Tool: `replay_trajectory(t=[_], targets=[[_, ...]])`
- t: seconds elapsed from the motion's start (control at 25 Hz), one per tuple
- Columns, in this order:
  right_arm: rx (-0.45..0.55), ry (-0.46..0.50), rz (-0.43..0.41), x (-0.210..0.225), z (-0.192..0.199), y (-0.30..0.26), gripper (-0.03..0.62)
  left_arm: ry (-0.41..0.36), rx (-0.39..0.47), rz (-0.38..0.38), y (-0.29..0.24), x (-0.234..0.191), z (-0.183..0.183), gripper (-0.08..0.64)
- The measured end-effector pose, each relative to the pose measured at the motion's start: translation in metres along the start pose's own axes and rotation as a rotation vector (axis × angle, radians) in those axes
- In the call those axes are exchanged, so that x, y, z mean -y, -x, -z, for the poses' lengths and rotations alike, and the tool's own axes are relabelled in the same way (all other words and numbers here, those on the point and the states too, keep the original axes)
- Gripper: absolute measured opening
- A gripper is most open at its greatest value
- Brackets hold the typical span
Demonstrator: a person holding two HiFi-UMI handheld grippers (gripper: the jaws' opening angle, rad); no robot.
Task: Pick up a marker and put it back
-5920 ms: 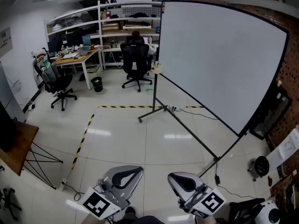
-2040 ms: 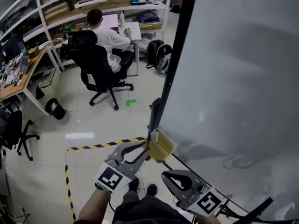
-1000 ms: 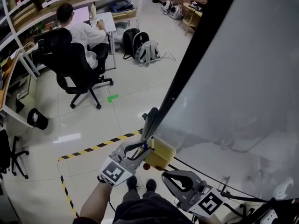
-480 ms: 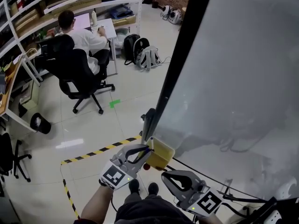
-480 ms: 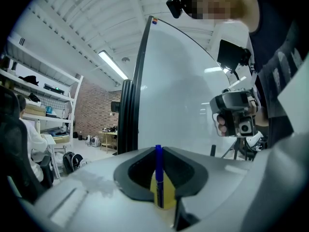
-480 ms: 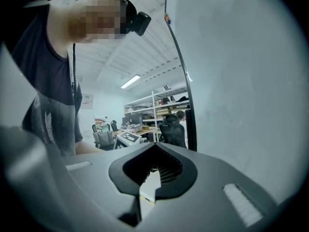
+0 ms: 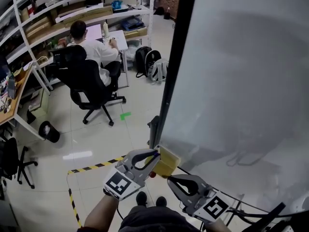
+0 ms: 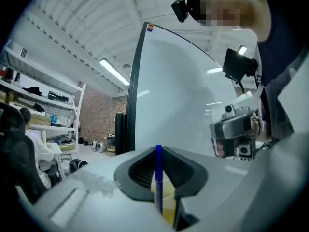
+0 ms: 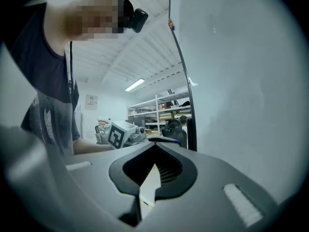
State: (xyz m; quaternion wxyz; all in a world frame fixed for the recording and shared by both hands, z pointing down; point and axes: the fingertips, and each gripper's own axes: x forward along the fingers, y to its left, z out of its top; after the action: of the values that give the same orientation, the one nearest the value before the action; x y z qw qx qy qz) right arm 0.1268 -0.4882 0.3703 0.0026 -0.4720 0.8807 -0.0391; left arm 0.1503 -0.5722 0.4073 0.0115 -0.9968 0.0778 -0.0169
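1. The marker (image 8: 158, 178) is blue.
2. The holder (image 7: 166, 160) at the board's edge is yellow, and a small red thing (image 7: 152, 175) shows just under it.
3. The left gripper (image 7: 153, 153) and right gripper (image 7: 172, 180) are grey. The left cube (image 7: 119, 185) and right cube (image 7: 216, 207) carry black-and-white square patterns.
4. The whiteboard (image 7: 241, 81) is white with a black frame.
5. The floor tape (image 7: 94, 167) is striped yellow and black, and a green patch (image 7: 125, 115) lies on pale tiles.
6. The office chair (image 7: 89, 83) is black, and the seated person's top (image 7: 99, 52) is white.
7. The brick wall (image 8: 96, 120) is reddish-brown.
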Motion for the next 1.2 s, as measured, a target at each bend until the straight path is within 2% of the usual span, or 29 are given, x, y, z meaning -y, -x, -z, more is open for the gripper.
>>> replay_trajectory(t=[0.12,0.28,0.68,0.92,1.2], targets=[[0.02,0.014,-0.017,-0.001,-0.008,0.003,0.0,-0.003,0.004,-0.056,0.001,-0.002,-0.022,0.041],[0.033,0.031,-0.038,-0.005,-0.014,0.008,0.0,-0.05,-0.002,-0.104,0.008,0.004,-0.045,0.041],[0.113,0.105,-0.054,-0.002,-0.048,0.019,0.0,-0.089,0.033,-0.238,0.037,0.031,-0.102,0.041],[0.127,0.088,-0.062,0.003,-0.058,0.03,0.0,-0.07,-0.019,-0.306,0.058,0.047,-0.108,0.041],[0.106,0.077,-0.131,-0.015,-0.038,0.014,0.0,-0.097,-0.045,-0.43,0.091,0.049,-0.092,0.041]])
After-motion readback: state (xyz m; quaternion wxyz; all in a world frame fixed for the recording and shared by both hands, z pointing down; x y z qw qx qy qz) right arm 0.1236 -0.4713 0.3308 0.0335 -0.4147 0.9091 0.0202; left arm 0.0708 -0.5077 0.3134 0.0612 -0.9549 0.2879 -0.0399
